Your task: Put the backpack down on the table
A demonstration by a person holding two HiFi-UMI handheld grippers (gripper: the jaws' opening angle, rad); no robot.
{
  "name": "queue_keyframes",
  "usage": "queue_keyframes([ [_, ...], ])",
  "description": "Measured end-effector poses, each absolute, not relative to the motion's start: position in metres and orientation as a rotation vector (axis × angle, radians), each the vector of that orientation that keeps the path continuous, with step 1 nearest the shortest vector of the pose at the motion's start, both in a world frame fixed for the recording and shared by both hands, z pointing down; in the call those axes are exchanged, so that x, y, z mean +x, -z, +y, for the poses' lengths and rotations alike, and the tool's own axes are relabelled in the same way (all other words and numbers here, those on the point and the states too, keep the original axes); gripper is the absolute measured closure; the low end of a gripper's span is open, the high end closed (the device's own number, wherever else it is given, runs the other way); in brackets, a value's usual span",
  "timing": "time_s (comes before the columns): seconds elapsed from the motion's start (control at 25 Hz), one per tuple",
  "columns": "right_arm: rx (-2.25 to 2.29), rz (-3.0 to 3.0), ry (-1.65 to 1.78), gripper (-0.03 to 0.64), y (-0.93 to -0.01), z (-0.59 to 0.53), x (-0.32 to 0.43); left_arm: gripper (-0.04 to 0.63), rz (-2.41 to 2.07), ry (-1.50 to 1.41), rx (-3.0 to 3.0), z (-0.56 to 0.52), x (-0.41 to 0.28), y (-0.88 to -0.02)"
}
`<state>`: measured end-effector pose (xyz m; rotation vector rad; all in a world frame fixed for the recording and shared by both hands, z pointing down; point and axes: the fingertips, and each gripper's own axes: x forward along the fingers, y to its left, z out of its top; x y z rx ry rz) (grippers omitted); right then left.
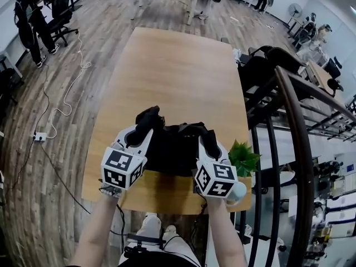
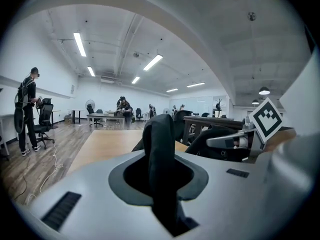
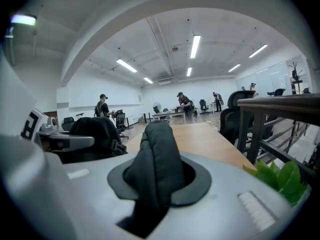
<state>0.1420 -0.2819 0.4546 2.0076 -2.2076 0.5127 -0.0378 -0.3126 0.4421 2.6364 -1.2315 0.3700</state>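
Head view shows the black, floppy backpack [image 1: 175, 149] between my two grippers, over the near end of the table [image 1: 178, 65]. My left gripper [image 1: 146, 132] pinches one thick, padded strap [image 2: 161, 154], jaws only a little apart. My right gripper [image 1: 209, 143] pinches the other strap [image 3: 155, 169] the same way.

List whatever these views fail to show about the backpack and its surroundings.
1. Backpack underside, head view: its own bulk hides whether it rests on the table.
2. Backpack zips and pockets, head view: too dark.
3. Plant pot, head view: mostly behind the right gripper.
4. Backpack body, left gripper view: partly behind the strap in the left gripper.
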Motion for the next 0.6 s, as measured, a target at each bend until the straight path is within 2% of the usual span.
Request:
queue_keyframes([
  [0.6, 1.917, -2.111, -0.575, 0.523, -0.514, -0.285, 0.148, 0.535, -1.153, -0.574, 2.614, -0.319, -0.028, -0.488],
])
